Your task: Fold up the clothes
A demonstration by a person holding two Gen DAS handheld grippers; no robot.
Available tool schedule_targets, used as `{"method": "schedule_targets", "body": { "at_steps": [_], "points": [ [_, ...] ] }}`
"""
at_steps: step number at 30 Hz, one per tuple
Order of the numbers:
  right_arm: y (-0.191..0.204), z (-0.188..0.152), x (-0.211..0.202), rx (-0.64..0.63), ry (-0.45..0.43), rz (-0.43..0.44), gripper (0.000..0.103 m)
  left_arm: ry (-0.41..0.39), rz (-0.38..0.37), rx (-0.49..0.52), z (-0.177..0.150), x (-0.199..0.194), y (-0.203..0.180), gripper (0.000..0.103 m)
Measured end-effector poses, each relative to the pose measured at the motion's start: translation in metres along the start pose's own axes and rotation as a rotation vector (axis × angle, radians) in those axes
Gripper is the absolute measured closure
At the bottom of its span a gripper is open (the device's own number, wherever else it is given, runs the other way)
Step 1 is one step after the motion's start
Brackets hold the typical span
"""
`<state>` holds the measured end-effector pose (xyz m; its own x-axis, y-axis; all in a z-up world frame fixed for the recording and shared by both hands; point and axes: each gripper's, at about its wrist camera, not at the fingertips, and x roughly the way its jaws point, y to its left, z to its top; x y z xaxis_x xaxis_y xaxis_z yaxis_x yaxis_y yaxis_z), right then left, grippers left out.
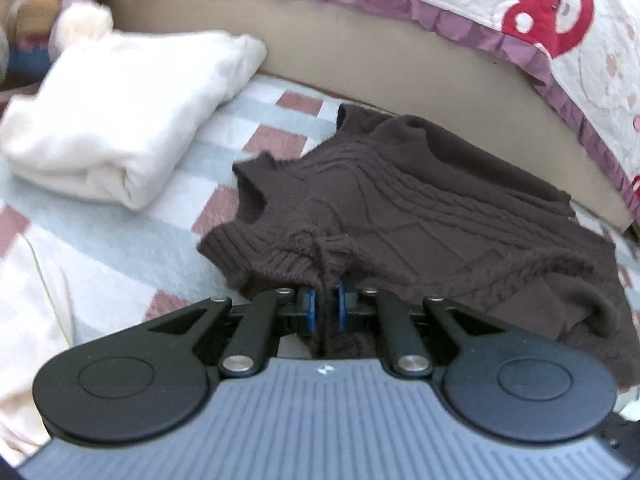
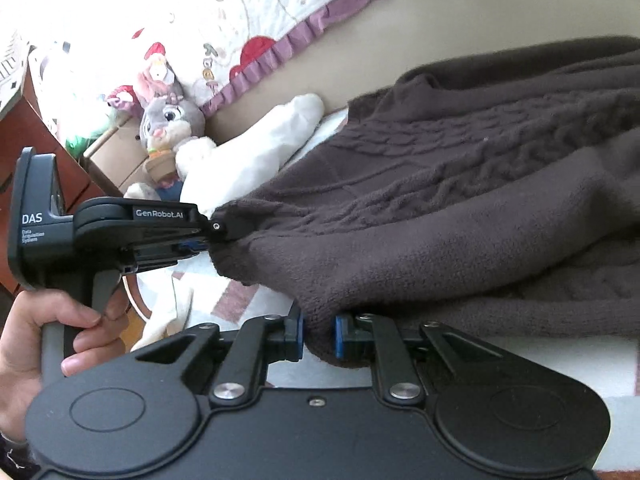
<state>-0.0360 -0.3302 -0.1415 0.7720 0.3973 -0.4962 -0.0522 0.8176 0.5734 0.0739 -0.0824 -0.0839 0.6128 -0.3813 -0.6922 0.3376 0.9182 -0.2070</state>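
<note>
A dark brown cable-knit sweater [image 1: 400,208] lies on the checked bedspread [image 1: 100,248], partly folded. My left gripper [image 1: 327,304] is shut on its ribbed hem, with a bunch of knit pinched between the blue pads and lifted off the bed. In the right wrist view the same sweater [image 2: 460,208] fills the right side. My right gripper [image 2: 318,332] is shut on a thick fold of its near edge. The left gripper [image 2: 218,230] shows there too, held by a hand [image 2: 60,328], clamped on the sweater's left corner.
A folded white garment [image 1: 128,112] lies on the bed at the left, near the beige headboard [image 1: 360,40]. A quilt with a purple ruffle [image 1: 560,20] drapes over the headboard. A plush rabbit [image 2: 168,128] sits at the bed's far end. Another pale cloth [image 1: 24,320] lies at the near left.
</note>
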Motion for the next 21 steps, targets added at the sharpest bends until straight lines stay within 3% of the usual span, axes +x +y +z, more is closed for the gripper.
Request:
{"method": "schedule_targets", "body": {
  "at_steps": [9,14,18,21],
  "points": [
    [-0.011,-0.004,-0.011,0.071,0.024,0.032,0.086,0.038,0.035,0.031,0.004,0.001,-0.017,0.094],
    [0.000,-0.001,-0.013,0.036,0.037,0.061,0.086,0.045,0.058,0.042,0.003,-0.006,-0.013,0.094],
    [0.019,-0.007,-0.011,-0.071,0.051,-0.001,0.086,0.044,0.089,0.166,-0.004,-0.006,-0.028,0.094],
    [0.021,-0.011,-0.006,-0.108,0.071,-0.044,0.086,0.111,0.118,0.202,-0.009,0.003,-0.033,0.092]
  ]
}}
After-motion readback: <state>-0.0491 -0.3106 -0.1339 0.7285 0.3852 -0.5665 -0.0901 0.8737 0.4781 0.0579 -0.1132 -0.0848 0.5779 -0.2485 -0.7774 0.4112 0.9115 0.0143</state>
